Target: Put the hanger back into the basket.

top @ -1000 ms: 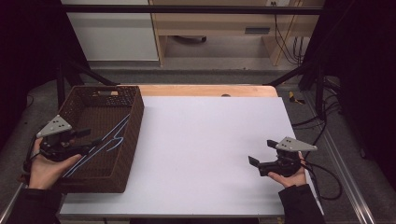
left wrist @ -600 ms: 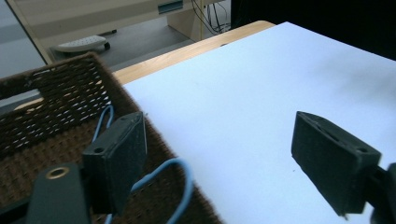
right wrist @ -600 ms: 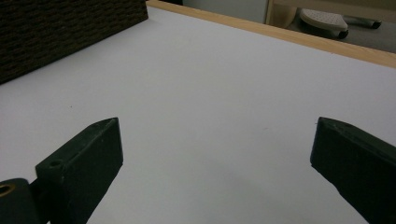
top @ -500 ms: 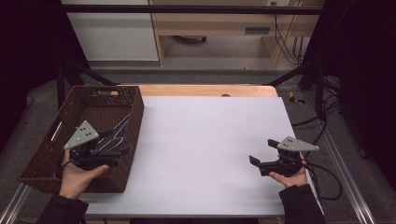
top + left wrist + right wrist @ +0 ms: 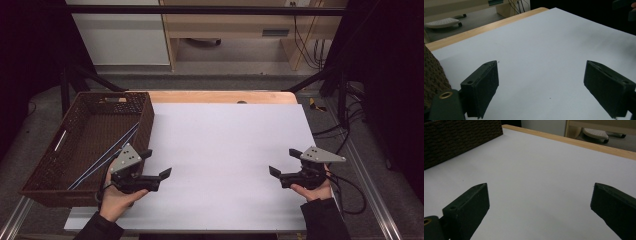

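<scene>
1. Rods (image 5: 102,157), blue and thin, lie slanted inside the wicker basket (image 5: 50,187), delivered.
2. My left gripper (image 5: 157,172) hovers beside it, jaws just opened, empty.
3. My right gripper (image 5: 283,164) waits wide apart, empty, over the table (image 5: 225,140).

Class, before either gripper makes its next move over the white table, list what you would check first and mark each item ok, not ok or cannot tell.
1. Left gripper free of load: ok. Its jaws have just been opening and stand wide apart with nothing between them.
2. Right gripper free of load: ok. Jaws apart over bare table, nothing between them.
3. Blue rods lying in the basket: ok. They lean slantwise inside it.
4. Left gripper clear of the basket: ok. It sits just right of the basket's wall, over the table.
5. Grippers clear of each other: ok. They are at opposite sides of the table.
6. How many blue rods: cannot tell. They overlap.
</scene>
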The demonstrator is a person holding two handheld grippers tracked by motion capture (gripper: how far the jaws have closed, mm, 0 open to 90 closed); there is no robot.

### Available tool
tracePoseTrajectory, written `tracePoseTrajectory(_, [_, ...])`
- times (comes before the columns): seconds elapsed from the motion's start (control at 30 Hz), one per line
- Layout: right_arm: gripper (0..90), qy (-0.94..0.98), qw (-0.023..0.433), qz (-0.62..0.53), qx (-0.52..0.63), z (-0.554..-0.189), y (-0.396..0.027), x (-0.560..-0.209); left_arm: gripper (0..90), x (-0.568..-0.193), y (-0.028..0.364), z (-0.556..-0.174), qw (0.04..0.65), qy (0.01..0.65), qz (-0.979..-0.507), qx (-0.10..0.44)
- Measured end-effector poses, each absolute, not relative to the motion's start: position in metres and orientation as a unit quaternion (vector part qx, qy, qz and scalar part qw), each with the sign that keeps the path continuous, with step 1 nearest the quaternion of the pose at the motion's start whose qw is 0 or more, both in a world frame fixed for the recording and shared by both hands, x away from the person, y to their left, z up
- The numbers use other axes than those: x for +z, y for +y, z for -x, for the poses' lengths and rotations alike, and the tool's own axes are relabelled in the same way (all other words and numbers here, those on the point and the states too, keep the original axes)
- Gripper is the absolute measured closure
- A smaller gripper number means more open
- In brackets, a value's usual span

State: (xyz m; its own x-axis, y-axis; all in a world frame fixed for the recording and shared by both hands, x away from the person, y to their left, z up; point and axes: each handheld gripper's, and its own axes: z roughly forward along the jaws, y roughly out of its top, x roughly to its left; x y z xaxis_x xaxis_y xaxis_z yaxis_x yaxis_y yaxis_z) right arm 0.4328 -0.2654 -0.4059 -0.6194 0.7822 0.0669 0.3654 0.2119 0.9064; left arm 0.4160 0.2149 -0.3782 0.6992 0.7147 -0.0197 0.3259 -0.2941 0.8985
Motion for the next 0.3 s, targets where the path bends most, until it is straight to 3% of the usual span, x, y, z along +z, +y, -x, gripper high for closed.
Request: tracePoseTrajectory(0.3, [2.6, 0.749, 0.207, -0.384, 0.498, -0.433, -0.266, -0.407, 13.3, -0.400, 0.216, -0.417, 0.502, 0.345, -0.771, 0.187])
